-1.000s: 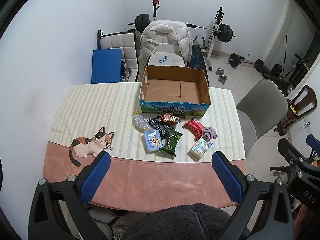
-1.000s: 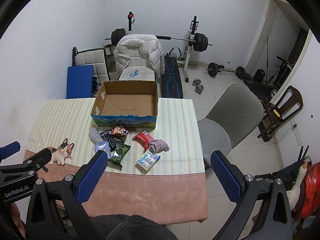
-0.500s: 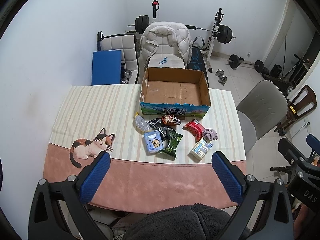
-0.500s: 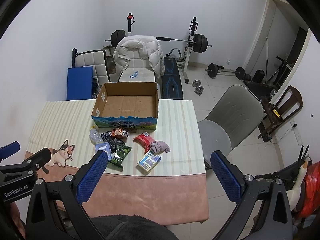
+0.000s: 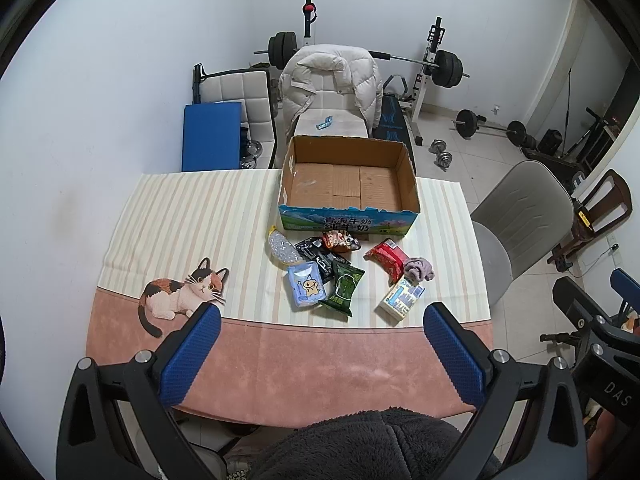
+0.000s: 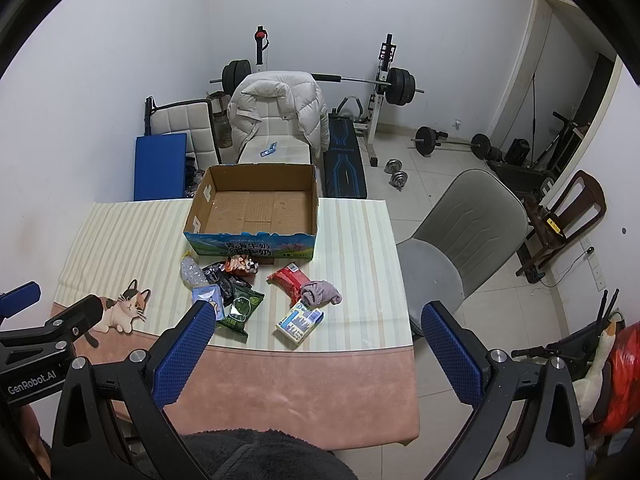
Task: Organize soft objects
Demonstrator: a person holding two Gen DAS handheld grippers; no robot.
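Note:
An empty open cardboard box [image 5: 348, 184] [image 6: 256, 208] stands at the far side of the table [image 5: 168, 216]. In front of it lie several soft packets: a green packet [image 5: 343, 290] [image 6: 240, 308], a light-blue packet [image 5: 305, 286], a red packet [image 5: 386, 258] [image 6: 289, 278], a clear bubble pouch [image 5: 282, 246], a white-blue tissue pack [image 5: 402, 298] [image 6: 300, 320] and a crumpled purple cloth [image 5: 419, 268] [image 6: 320, 292]. My left gripper [image 5: 318, 354] and right gripper [image 6: 312, 354] are both open and empty, high above the table's near edge.
A grey chair [image 6: 460, 236] stands right of the table. Behind the box is a chair with a white puffer jacket [image 5: 332, 80], a blue mat [image 5: 210, 136] and a barbell rack [image 6: 384, 80]. Dumbbells lie on the floor.
Both views have shifted slightly; the table items sit a little lower in frame than a second ago. Both grippers stay open and nothing on the table has moved.

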